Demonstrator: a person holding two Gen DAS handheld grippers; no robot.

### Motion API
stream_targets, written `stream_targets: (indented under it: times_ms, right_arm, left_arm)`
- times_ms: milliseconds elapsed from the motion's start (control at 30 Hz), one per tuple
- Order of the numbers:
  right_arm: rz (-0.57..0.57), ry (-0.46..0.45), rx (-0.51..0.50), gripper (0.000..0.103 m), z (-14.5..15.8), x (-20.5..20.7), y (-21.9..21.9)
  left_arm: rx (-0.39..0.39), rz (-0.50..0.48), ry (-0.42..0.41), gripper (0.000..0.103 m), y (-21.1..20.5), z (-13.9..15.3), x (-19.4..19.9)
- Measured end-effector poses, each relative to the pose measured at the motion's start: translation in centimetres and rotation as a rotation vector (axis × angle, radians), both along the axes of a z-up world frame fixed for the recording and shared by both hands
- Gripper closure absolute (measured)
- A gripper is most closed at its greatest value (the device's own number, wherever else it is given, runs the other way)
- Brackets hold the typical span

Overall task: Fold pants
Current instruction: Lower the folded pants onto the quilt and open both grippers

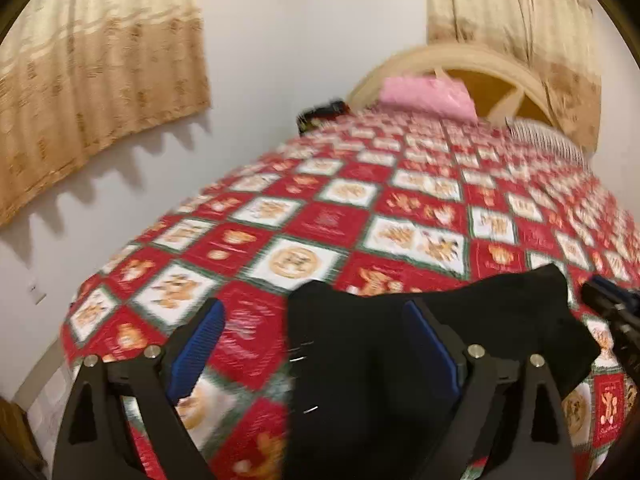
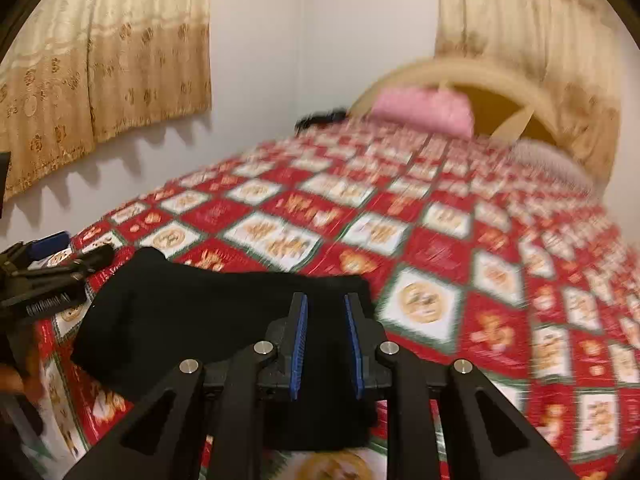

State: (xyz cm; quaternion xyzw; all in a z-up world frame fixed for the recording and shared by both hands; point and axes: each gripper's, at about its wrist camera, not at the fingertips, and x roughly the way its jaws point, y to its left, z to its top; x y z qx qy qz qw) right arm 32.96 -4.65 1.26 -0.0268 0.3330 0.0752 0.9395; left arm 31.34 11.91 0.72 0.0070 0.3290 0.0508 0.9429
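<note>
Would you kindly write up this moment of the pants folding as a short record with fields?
surface: bed with a red and white patterned cover
garment: black pants, lying bunched on the cover at the near edge
left tongs: jaws wide apart, one pad over the pants, the other over bare cover
right tongs: jaws narrow, above the pants' right end; the blur hides whether cloth is pinched
far end: pink pillow against a pale headboard
walls: beige curtains on both sides
image quality: motion blur in both views
</note>
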Motion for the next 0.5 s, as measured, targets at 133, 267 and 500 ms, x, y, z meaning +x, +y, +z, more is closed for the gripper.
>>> stream_targets:
  times_ms: [133, 267, 500]
  right_arm:
    - [-0.063, 0.134, -0.012, 0.083, -4.5, 2.4, -0.8]
    - [-0.063, 0.088, 0.016, 0.082, -4.7, 1.9, -1.2]
    - [-0.074, 0.092, -0.040, 0.079, -4.2, 1.8, -0.5]
  left_arm:
    - [0.026, 0.010, 0.124, 0.010, -1.3, -3.2, 2.4]
    - [-0.046, 0.043, 0.161, 0.000, 0.0, -5.5, 2.3]
    - [-0.189, 0.053, 0.213, 0.000, 1.6, -6.0, 1.7]
